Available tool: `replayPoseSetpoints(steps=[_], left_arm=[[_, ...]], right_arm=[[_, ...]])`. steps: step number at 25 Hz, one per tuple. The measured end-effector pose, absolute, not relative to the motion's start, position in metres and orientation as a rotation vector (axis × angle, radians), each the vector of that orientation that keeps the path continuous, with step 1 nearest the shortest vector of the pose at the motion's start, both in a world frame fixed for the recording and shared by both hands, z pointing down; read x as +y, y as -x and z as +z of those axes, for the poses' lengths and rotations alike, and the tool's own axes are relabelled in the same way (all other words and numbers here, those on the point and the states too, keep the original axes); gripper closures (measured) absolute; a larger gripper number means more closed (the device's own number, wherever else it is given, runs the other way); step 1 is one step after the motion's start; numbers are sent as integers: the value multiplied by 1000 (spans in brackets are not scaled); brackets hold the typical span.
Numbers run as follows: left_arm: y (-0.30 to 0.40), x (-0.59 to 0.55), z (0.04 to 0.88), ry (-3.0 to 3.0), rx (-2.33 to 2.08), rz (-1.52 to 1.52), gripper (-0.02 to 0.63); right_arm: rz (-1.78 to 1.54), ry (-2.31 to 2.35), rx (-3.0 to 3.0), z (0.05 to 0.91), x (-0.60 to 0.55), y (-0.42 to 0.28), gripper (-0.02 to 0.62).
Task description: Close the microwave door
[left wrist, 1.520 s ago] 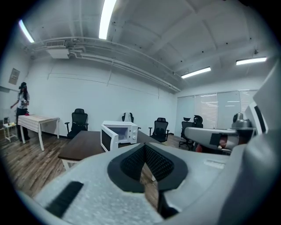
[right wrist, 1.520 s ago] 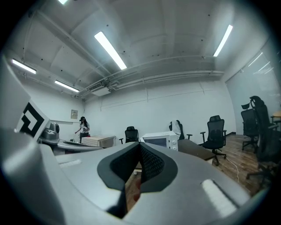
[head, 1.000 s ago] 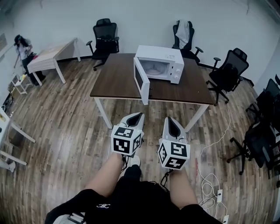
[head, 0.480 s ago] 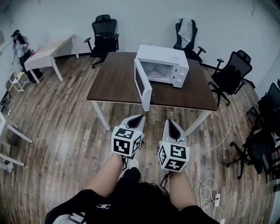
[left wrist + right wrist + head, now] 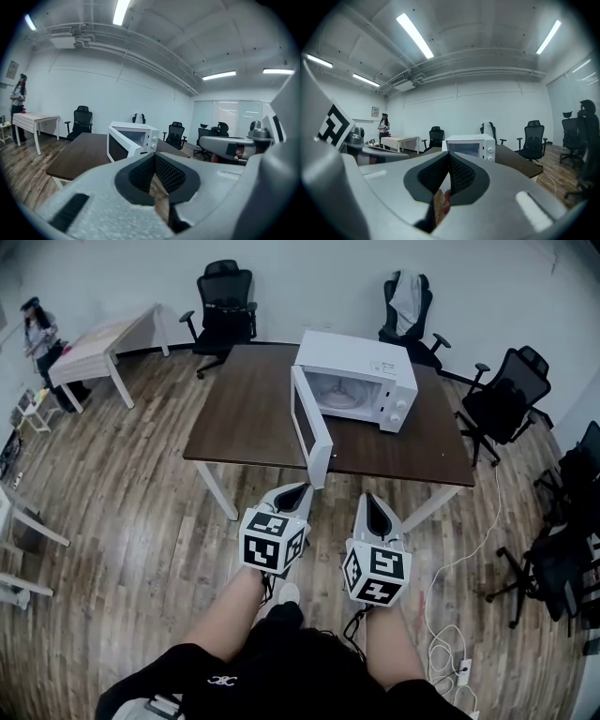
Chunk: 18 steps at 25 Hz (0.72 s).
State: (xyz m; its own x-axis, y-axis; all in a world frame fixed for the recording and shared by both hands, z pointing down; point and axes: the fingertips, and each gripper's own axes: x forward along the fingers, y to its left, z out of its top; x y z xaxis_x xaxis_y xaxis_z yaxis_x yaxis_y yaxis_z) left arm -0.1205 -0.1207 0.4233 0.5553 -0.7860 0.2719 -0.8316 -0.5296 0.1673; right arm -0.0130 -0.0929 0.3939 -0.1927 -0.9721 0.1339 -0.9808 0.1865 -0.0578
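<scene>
A white microwave (image 5: 361, 379) stands on the dark brown table (image 5: 248, 413), towards its right side. Its door (image 5: 309, 427) is swung wide open to the left, sticking out past the table's front edge, and the white inside is visible. Both grippers hover over the floor just short of that edge, apart from the door. My left gripper (image 5: 298, 491) is shut with nothing in it and points at the door's lower end. My right gripper (image 5: 368, 499) is also shut and empty. The left gripper view shows the microwave (image 5: 140, 135) ahead with its door (image 5: 118, 148) open. The right gripper view shows the microwave (image 5: 471, 144) straight ahead.
Black office chairs (image 5: 225, 296) (image 5: 506, 395) stand behind and to the right of the table. A light table (image 5: 98, 343) with a person (image 5: 37, 329) beside it stands at the far left. White cables and a power strip (image 5: 459, 667) lie on the wood floor at the right.
The table and microwave have drawn nearer and sit lower in the head view. Both grippers now reach close to the table's front edge, still shut.
</scene>
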Motion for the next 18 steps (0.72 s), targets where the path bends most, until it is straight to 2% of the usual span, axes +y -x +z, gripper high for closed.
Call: replayPoseSetpoints(steps=[18], left_arm=[[139, -257, 437, -2566, -1278, 352, 597]], right_arm=[[192, -1988, -2312, 386, -230, 28, 586]])
